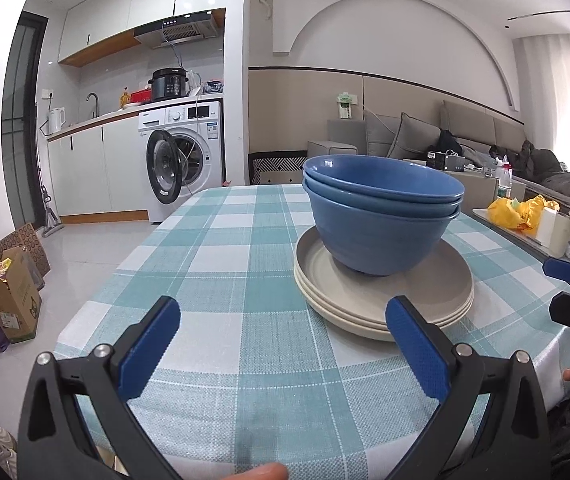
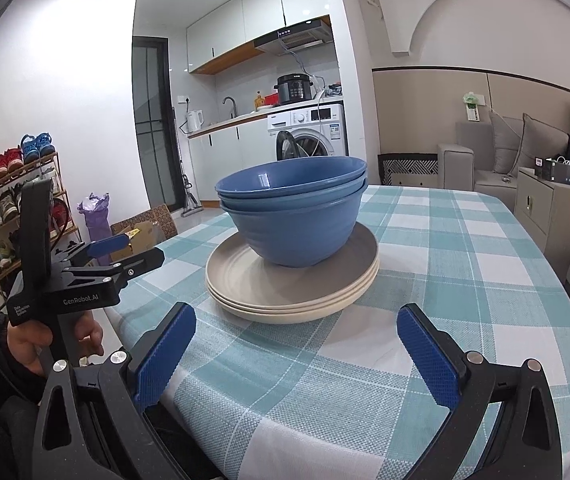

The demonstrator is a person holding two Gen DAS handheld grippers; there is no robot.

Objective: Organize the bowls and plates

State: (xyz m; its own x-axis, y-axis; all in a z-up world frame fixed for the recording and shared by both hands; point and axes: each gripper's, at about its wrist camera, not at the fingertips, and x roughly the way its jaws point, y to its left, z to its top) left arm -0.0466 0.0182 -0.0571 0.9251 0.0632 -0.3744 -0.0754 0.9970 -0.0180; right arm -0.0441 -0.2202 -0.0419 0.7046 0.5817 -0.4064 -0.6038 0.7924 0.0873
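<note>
A fingertip [image 1: 263,472] is seen at the very bottom edge of the left wrist view, at 6 o'clock, just below the left gripper [image 1: 283,312], whose blue-padded fingers [image 1: 151,354] are spread wide apart with nothing between them, above the teal-and-white checked tablecloth [image 1: 213,264]. The right gripper [image 2: 297,318] is likewise held released, its pads [image 2: 165,354] well apart over the cloth. At 1 o'clock from the left gripper, near the table's middle, three nested blue bowls [image 1: 381,216] are stacked upright on a pile of beige plates [image 1: 385,296], apparently three, though the rims are hard to count. In the right wrist view the same stack [image 2: 291,220] is found at 12 o'clock, with the plates [image 2: 291,284] just beyond the fingertips and untouched. At 9 o'clock there, the left gripper [image 2: 125,252] is shown in a hand [image 2: 41,344] at the table's edge. A yellow bag [image 1: 517,212] lies at 3 o'clock beside the table, and a washing machine [image 1: 183,156] with its door open stands at 11 o'clock.
</note>
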